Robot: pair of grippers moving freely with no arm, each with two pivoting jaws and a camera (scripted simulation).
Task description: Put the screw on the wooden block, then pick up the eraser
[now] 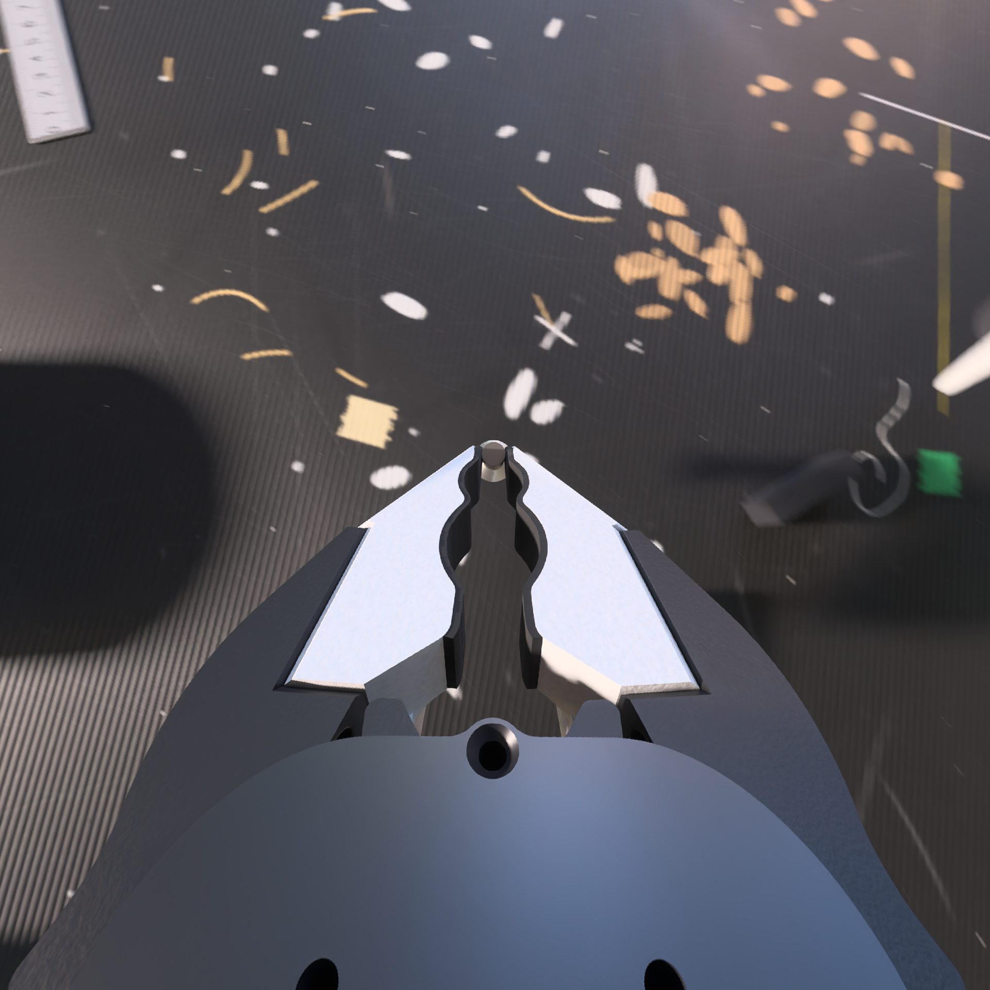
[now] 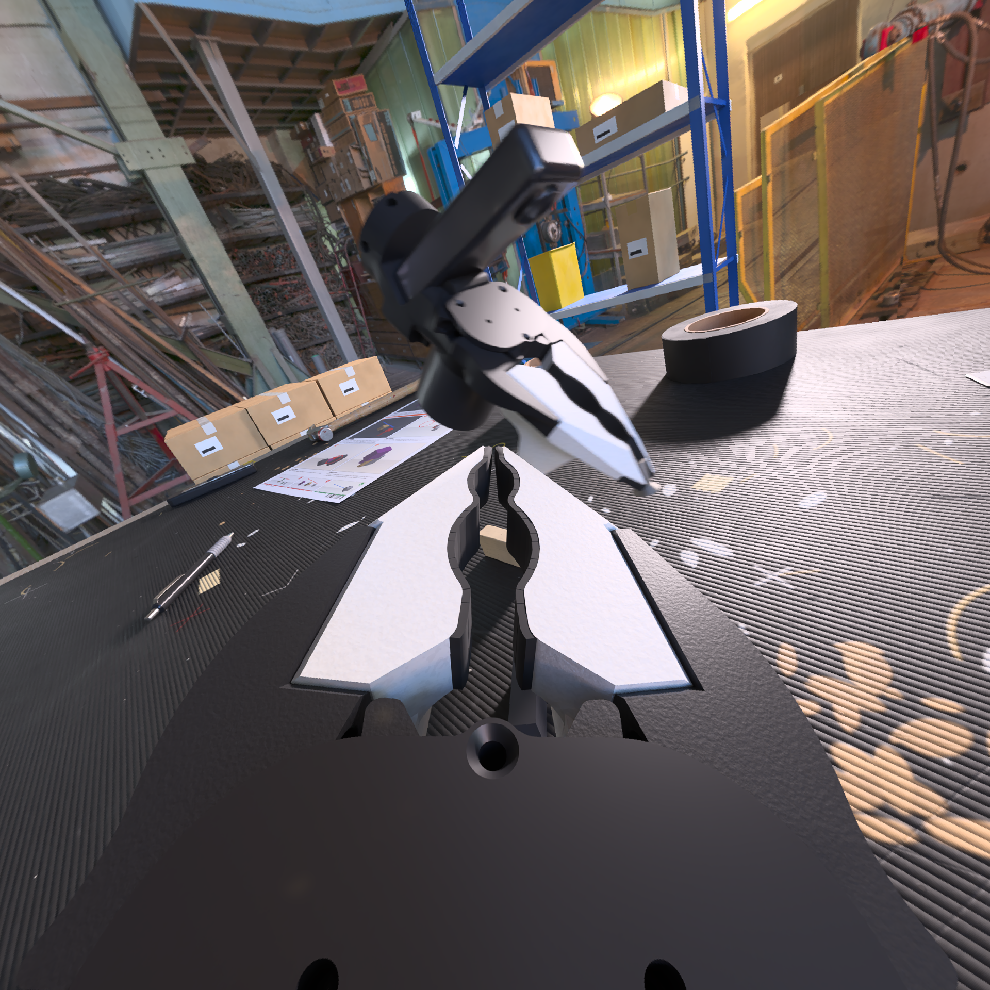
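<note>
**Screw pinched above the desk**

Our left tongs (image 1: 493, 455) pinch the screw (image 1: 493, 462) at their tips, above the dark desk (image 1: 160, 723). Our right tongs (image 2: 494, 455) are pressed together, empty; the wooden block (image 2: 499, 544) lies between their fingers.

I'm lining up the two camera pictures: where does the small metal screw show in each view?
Left wrist view: the small grey metal screw sits at picture centre, pinched between the tips of the left gripper.
Right wrist view: barely visible; only the left gripper's tips show right of centre, low over the dark ribbed mat.
Shared landmark: the cluster of tan oval paint blotches on the mat.
</note>
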